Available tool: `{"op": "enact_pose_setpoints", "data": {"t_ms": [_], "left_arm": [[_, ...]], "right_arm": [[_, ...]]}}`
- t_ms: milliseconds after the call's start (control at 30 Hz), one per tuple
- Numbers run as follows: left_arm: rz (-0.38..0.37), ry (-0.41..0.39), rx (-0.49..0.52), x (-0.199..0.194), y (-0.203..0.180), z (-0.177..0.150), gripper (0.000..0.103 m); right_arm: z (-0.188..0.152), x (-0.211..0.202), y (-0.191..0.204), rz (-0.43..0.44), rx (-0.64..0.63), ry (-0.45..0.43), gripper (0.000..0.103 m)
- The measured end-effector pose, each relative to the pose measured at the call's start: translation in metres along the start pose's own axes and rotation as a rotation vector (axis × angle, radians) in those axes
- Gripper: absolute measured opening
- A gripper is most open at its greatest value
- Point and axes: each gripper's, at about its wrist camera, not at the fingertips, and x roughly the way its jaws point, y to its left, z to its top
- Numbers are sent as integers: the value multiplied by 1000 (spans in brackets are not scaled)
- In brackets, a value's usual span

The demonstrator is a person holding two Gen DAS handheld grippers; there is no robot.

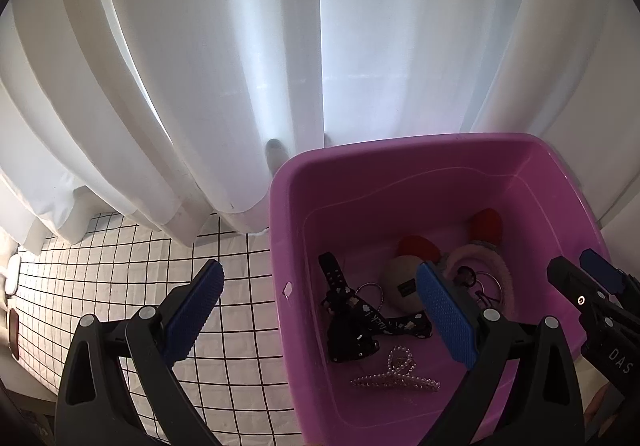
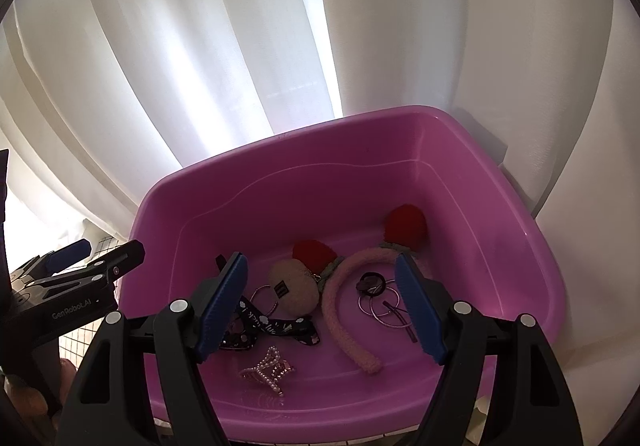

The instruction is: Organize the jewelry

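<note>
One purple tub point(image 2: 532, 258) fills the lower middle of the right wrist view and the lower right of the left wrist view, and all the jewelry lies on its floor. Counted there: one pearl hair claw point(image 2: 267, 370) nearest the bottom edge, one black printed strap point(image 2: 264, 322) at lower left, one cream pompom point(image 2: 294, 292) in the middle, one fuzzy pink headband point(image 2: 340, 310) with two red ears, one dark hair tie point(image 2: 370, 281), and a few thin metal rings point(image 2: 378, 306) overlapping each other beside it.

The right gripper point(image 2: 322, 310) tilts down over the tub, its jaws wide, nothing between them. The left gripper point(image 1: 320, 316) also tilts down with jaws wide and empty, straddling the tub's left wall, one finger outside over a white cloth with a black grid point(image 1: 120, 266).

White curtains point(image 2: 240, 46) hang behind the tub, touching its far rim.
</note>
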Motion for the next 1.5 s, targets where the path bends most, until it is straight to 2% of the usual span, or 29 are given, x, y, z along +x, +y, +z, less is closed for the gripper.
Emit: {"op": "enact_pose_setpoints", "data": {"t_ms": [1033, 1500], "left_arm": [[0, 7, -10, 2, 7, -1, 95], [-31, -7, -2, -1, 8, -2, 95]], "right_arm": [[-8, -2, 9, -1, -3, 1, 73], [-10, -2, 12, -3, -2, 3, 72]]}}
